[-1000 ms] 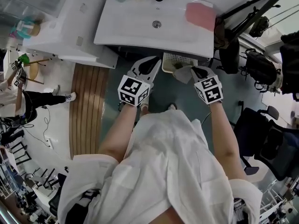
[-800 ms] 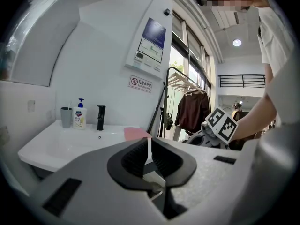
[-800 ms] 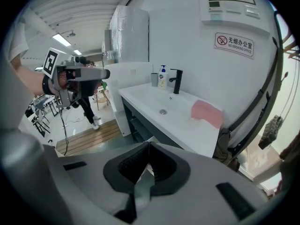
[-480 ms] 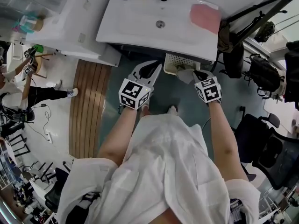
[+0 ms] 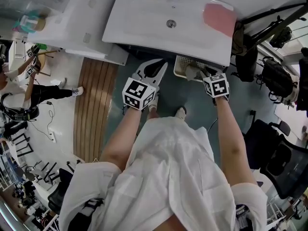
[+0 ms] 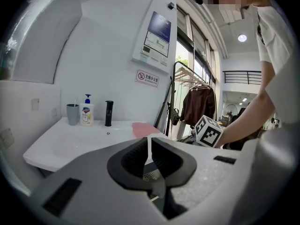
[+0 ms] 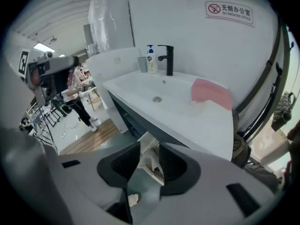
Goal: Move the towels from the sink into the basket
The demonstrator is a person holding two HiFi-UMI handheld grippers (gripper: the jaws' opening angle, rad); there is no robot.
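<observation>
While the right gripper (image 7: 149, 150) is hanging over the basket (image 5: 185, 59) below the sink's (image 5: 144, 23) near right edge, its jaws are standing apart. They have just been opening, apparently to drop the pale towel (image 5: 192, 72), which is lying in the basket, clear of the pads. The left gripper (image 6: 150, 146) is idling left of the basket, jaws together. The pink towel (image 5: 220, 18) is lying on the sink's right side, awaiting pickup.

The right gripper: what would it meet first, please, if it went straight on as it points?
Probably the pale towel in the white basket, seen between the right gripper's jaws, which have just been opening.
</observation>
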